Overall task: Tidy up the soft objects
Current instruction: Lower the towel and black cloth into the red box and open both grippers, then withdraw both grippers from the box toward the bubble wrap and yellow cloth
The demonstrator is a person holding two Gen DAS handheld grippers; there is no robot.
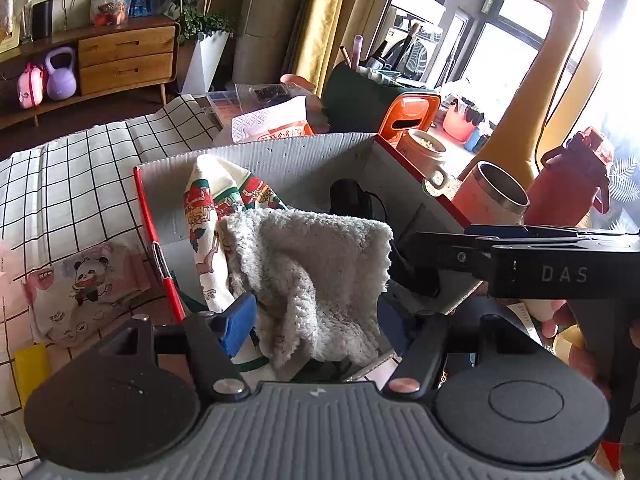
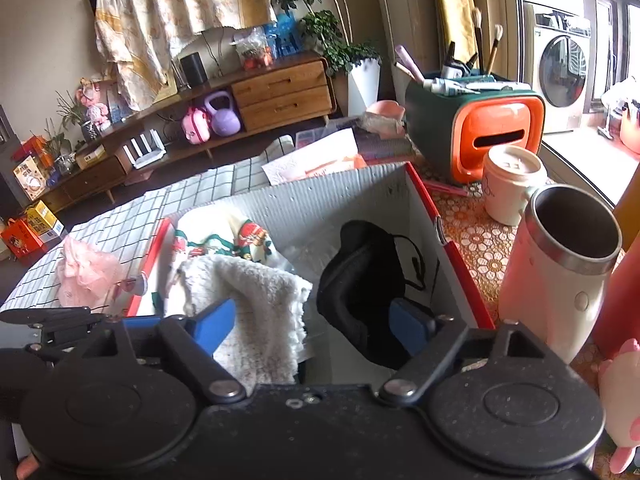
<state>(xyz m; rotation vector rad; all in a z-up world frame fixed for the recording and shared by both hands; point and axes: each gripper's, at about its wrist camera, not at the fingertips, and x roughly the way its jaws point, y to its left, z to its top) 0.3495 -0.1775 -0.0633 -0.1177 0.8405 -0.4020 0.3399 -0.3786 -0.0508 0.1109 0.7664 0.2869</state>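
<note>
A grey corrugated box (image 1: 280, 148) with red edges holds a printed cloth (image 1: 212, 200), a white fluffy towel (image 1: 320, 264) and a black padded mask (image 1: 352, 200). My left gripper (image 1: 314, 320) hangs over the box's near edge. Its left blue pad (image 1: 240, 320) stands free beside the towel, and the towel hides the right pad. In the right wrist view my right gripper (image 2: 314, 324) is open above the box (image 2: 320, 188). One pad is over the towel (image 2: 260, 300), the other over the mask (image 2: 360, 272), and neither presses on anything.
A pink frilly item (image 2: 88, 272) and a panda-print pink cloth (image 1: 84, 284) lie left of the box on a checked cloth (image 1: 60, 184). Right of the box stand a steel-lined cup (image 2: 560, 264), a white mug (image 2: 508, 188), a red bottle (image 1: 568, 184) and an orange tissue box (image 2: 492, 136).
</note>
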